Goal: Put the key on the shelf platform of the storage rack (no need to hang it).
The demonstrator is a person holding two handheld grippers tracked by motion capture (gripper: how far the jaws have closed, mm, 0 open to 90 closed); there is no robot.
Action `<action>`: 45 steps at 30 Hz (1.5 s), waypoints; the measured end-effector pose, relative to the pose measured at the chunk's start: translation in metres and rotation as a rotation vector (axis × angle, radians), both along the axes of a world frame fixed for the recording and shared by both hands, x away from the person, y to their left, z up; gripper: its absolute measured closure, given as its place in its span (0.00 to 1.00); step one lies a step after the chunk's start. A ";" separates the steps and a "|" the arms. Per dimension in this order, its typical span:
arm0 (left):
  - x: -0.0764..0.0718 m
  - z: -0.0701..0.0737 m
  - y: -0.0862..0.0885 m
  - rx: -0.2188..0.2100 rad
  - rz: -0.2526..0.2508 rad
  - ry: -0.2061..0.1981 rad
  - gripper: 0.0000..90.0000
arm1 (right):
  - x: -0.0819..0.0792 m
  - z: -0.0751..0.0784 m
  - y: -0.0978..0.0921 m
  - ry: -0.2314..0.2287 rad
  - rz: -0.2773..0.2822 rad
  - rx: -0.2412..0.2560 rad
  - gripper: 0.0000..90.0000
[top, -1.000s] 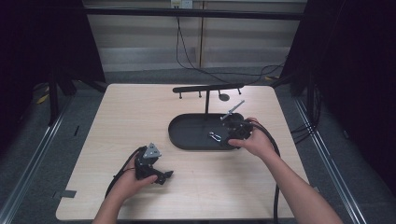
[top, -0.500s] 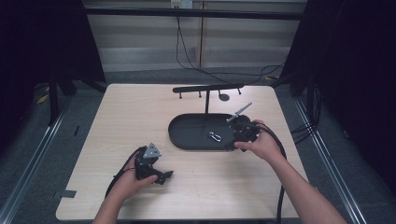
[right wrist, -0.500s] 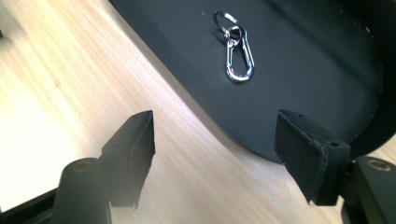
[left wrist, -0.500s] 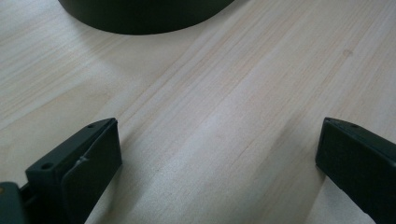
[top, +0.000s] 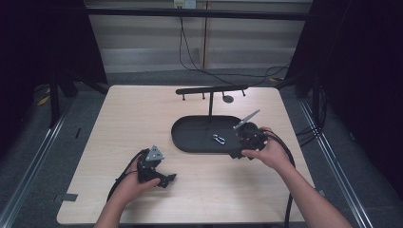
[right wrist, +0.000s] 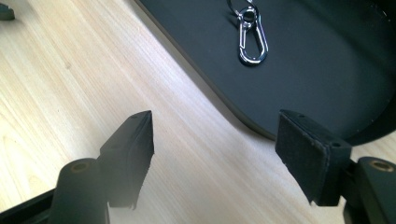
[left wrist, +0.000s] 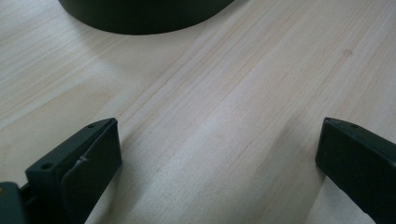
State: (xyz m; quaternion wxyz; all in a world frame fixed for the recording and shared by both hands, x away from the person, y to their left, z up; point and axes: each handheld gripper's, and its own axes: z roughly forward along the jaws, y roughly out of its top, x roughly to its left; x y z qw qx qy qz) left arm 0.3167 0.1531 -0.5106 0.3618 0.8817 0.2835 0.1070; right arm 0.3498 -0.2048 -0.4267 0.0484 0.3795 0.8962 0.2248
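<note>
My right gripper (top: 240, 142), jaws spread and empty, hovers at the near rim of the black tray (top: 190, 135), where the silver carabiner (right wrist: 252, 39) lies. My left gripper (top: 161, 179), jaws likewise spread, rests on the table (top: 133, 114), well apart.

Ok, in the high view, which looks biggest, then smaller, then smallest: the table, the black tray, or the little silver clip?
1. Table, by far the largest.
2. Black tray, an oval covering a small part of the table.
3. Silver clip, tiny, lying inside the tray.
</note>
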 end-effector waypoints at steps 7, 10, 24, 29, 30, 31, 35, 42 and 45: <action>0.000 0.000 0.000 0.000 0.000 0.000 0.00 | -0.007 -0.001 -0.006 -0.005 -0.001 0.005 0.32; 0.000 0.000 0.000 0.000 0.000 0.000 0.00 | -0.011 -0.003 -0.009 -0.006 -0.007 0.011 0.32; 0.000 0.000 0.000 -0.001 0.000 0.000 0.00 | -0.026 -0.012 -0.019 -0.018 -0.008 0.010 0.32; 0.000 0.000 0.000 0.000 0.000 0.000 0.00 | -0.033 -0.018 -0.020 -0.019 -0.008 0.006 0.32; 0.000 0.000 0.000 0.000 0.000 0.000 0.00 | -0.034 -0.020 -0.020 -0.017 -0.006 0.002 0.32; 0.000 0.000 0.000 0.000 0.000 0.000 0.00 | -0.035 -0.021 -0.021 -0.020 -0.005 0.001 0.32; 0.000 0.000 0.000 0.000 0.000 0.000 0.00 | -0.042 -0.026 -0.025 -0.023 -0.012 0.010 0.32; 0.000 0.000 0.000 -0.001 0.000 0.000 0.00 | -0.051 -0.032 -0.033 -0.027 -0.023 0.022 0.32; 0.000 0.000 0.000 0.000 0.000 0.000 0.00 | -0.053 -0.035 -0.037 -0.019 -0.038 0.024 0.32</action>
